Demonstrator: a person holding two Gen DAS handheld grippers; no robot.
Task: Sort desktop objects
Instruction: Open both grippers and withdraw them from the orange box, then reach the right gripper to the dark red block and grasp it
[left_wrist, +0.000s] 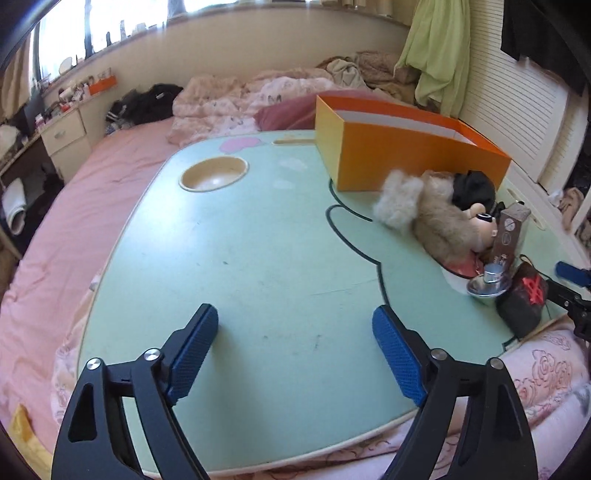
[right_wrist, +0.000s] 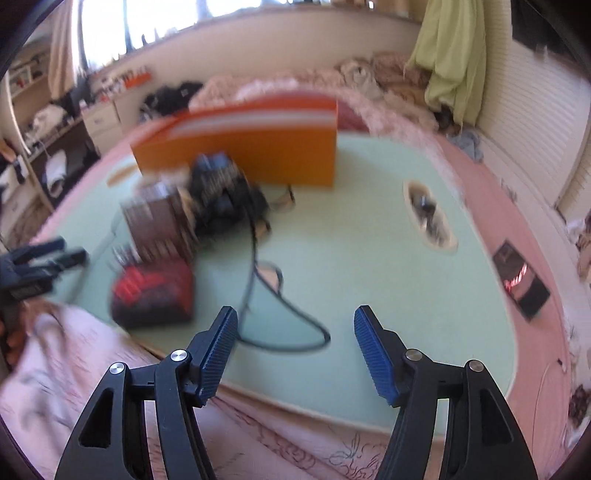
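left gripper (left_wrist: 293, 345), right gripper (right_wrist: 295, 345) angled down over table (left_wrist: 258, 240); jaws released, empty.

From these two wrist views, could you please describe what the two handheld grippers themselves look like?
Both match. The left gripper and right gripper each have two matte black linkage arms with triangular cut-outs and round silver pivot pins. Each finger carries a long blue pad with a fine ribbed texture. No cables, markings, hands or sleeves are visible on them.
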